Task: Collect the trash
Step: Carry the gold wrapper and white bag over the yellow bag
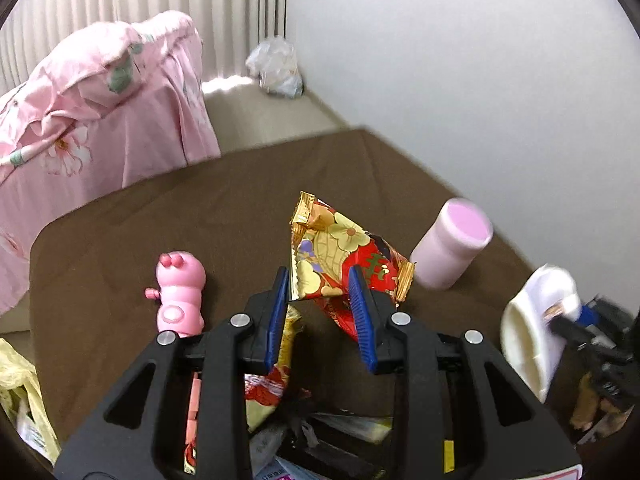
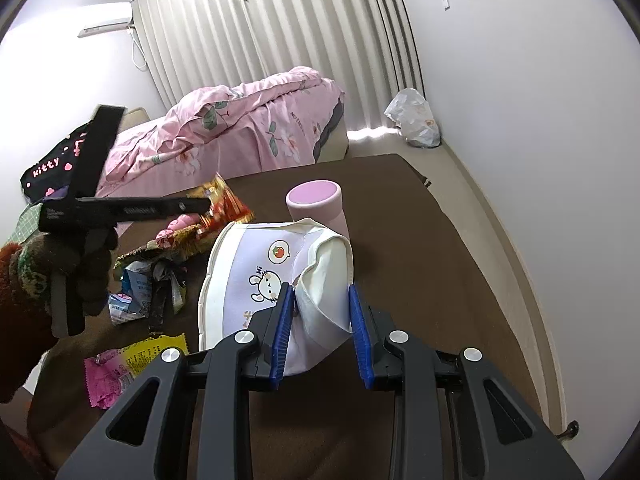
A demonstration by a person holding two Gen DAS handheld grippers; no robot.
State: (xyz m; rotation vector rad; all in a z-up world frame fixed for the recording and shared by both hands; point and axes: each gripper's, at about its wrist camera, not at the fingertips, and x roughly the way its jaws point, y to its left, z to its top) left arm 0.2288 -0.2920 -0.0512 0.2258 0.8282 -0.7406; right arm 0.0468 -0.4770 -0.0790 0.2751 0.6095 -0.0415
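Observation:
My left gripper (image 1: 320, 280) is shut on a red-and-gold snack wrapper (image 1: 344, 248) and holds it above the brown table (image 1: 160, 216); the wrapper also shows in the right wrist view (image 2: 224, 204). My right gripper (image 2: 320, 300) is shut on the rim of a white bin with a rabbit print (image 2: 260, 264), which lies tilted with its mouth toward the trash. This bin shows at the right of the left wrist view (image 1: 532, 320). Several loose wrappers (image 2: 148, 280) lie on the table left of the bin.
A pink cylinder cup (image 2: 316, 204) stands behind the bin. A pink toy (image 1: 178, 292) sits on the table. A yellow bag (image 1: 20, 392) hangs at the left edge. A pink-covered bed (image 2: 248, 128) and a white plastic bag (image 2: 414, 118) lie beyond.

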